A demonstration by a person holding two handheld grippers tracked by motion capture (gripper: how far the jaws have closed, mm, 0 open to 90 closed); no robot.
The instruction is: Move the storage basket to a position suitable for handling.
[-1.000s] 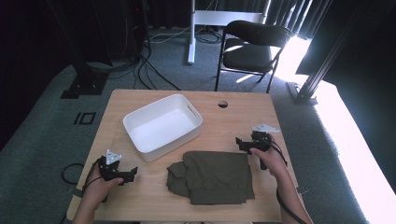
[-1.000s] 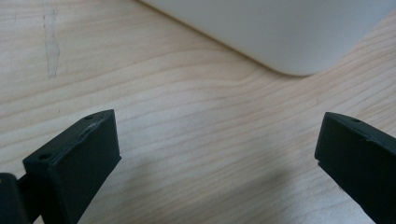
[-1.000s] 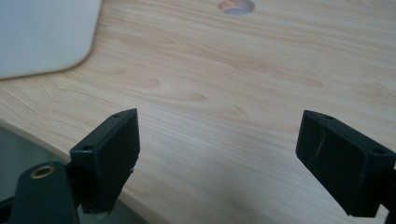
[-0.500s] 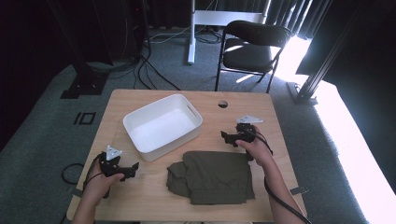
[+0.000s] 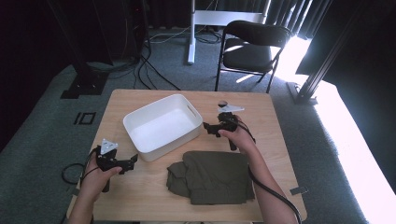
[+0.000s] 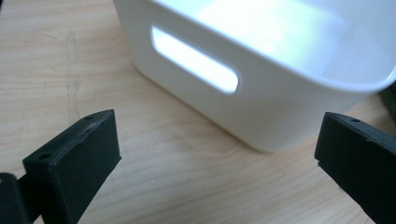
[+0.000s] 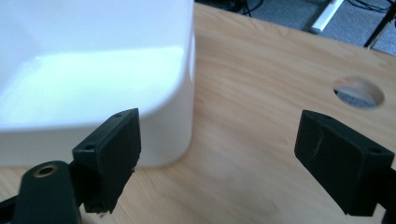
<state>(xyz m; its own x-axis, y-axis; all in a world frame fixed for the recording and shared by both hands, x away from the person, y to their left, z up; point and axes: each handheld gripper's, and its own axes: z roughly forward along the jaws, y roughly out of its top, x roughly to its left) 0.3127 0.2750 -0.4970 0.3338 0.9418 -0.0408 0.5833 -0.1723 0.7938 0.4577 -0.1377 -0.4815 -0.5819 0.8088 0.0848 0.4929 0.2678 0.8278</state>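
A white plastic bin (image 5: 161,127) stands empty on the wooden table (image 5: 261,107), left of centre. A folded olive-green garment (image 5: 212,177) lies in front of it, near the table's front edge. My left gripper (image 5: 132,160) rests low at the front left, open, pointing at the bin's near wall with its handle slot (image 6: 194,59). My right gripper (image 5: 208,128) hovers open just right of the bin's corner (image 7: 180,84), jaws empty. Both hands hold the grippers from below.
A round cable hole (image 7: 358,91) sits in the table behind the right gripper. A black chair (image 5: 250,46) and a white desk leg (image 5: 191,30) stand on the carpet beyond the table. Cables trail off both grippers.
My right gripper has moved left and away from me, from the table's right side to the bin's right corner. The left gripper has barely shifted.
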